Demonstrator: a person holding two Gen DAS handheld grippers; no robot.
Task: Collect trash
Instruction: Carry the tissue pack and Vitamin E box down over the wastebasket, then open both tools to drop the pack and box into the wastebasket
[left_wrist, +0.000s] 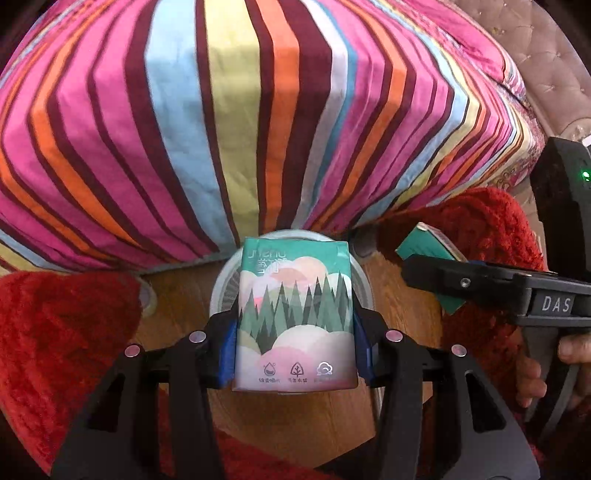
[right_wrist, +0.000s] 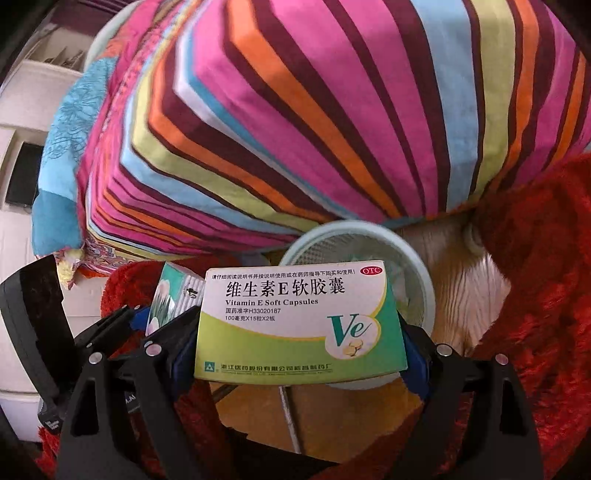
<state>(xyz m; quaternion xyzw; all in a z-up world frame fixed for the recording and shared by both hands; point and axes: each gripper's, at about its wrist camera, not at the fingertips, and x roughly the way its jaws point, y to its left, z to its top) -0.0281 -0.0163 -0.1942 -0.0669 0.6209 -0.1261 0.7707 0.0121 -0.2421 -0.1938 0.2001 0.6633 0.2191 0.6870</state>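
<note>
Your left gripper (left_wrist: 295, 328) jaws pinch a forest-print tissue packet (left_wrist: 295, 314) over the pale round wastebasket (right_wrist: 421, 273), crumpled paper inside. Your right gripper (right_wrist: 299, 354) jaws pinch a green-and-white vitamin carton (right_wrist: 299, 321); striped bedding (left_wrist: 258, 122) crowds twelve o'clock.

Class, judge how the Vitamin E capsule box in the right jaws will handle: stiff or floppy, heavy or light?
The Vitamin E capsule box probably stays fairly stiff: its edges look straight between the jaws. Likely light, being thin printed card. Its glossy faces might slip if the grip loosens.
</note>
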